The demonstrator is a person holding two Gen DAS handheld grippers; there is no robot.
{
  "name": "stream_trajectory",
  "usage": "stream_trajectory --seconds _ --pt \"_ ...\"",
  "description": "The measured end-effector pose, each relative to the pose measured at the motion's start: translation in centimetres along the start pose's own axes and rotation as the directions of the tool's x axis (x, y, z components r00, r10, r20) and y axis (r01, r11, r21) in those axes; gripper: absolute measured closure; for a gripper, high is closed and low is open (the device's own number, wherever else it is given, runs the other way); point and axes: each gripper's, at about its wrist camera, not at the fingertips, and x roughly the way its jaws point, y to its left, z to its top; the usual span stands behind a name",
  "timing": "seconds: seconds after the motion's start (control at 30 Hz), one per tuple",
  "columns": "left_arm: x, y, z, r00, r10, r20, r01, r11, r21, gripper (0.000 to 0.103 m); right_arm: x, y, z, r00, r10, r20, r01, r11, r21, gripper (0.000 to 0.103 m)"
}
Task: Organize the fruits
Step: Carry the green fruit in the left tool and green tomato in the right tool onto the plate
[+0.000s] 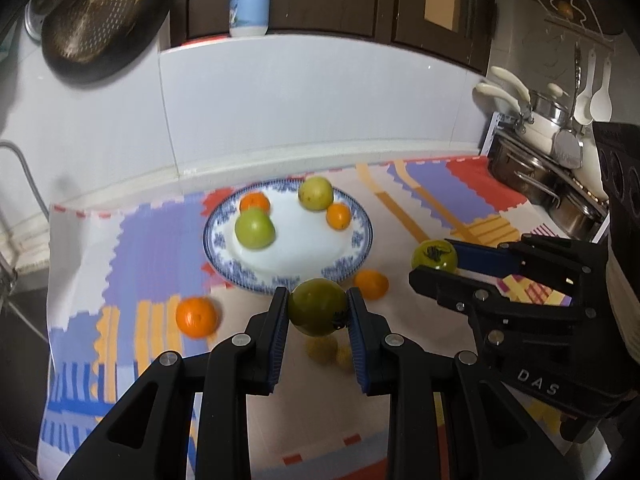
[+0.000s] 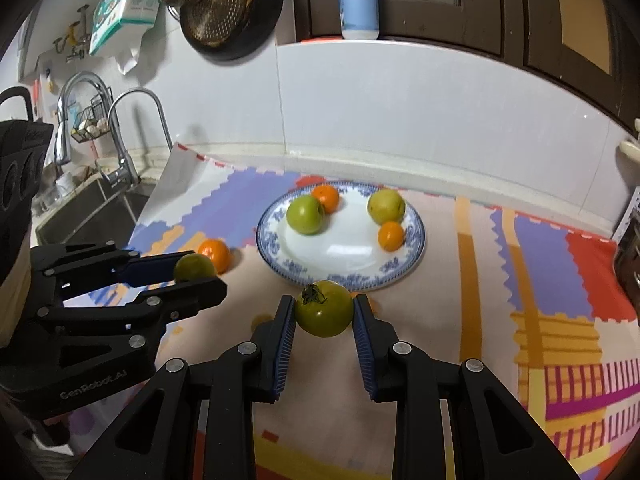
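Fruit split three ways. Plate [image 1: 362,240] on the patterned mat [image 1: 152,240] carries two green fruits and two oranges. Left gripper [image 1: 318,312] clamped on a dark green fruit [image 1: 316,306], held clear of the mat, in front of the plate's near rim. Right gripper [image 2: 325,312] clamped on a stemmed green fruit [image 2: 325,314], also lifted. Two oranges lie loose on the mat: one [image 1: 197,317] left of the plate, one [image 1: 371,284] just beside its near rim.
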Motion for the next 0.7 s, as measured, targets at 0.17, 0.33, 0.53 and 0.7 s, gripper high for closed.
stream_trajectory --seconds 0.17,0.33,0.53,0.7 --pt "1.0 0.5 1.6 1.0 0.001 0.008 -0.001 1.0 0.006 0.074 0.3 -0.2 1.2 1.0 -0.003 0.019 0.003 1.0 0.001 0.073" --pt "2.7 1.2 2.9 1.0 0.013 0.006 -0.013 1.0 0.004 0.074 1.5 -0.8 2.4 1.0 0.0 0.022 0.0 1.0 0.013 0.073" --pt "5.3 2.2 4.2 1.0 0.023 -0.009 -0.023 1.0 -0.007 0.074 3.9 -1.7 3.6 1.0 0.003 0.01 -0.003 1.0 0.024 0.073" --pt "7.6 3.1 4.8 0.999 0.029 -0.029 -0.029 0.999 -0.02 0.074 6.3 -2.4 4.4 1.0 0.013 -0.01 -0.012 0.999 0.03 0.073"
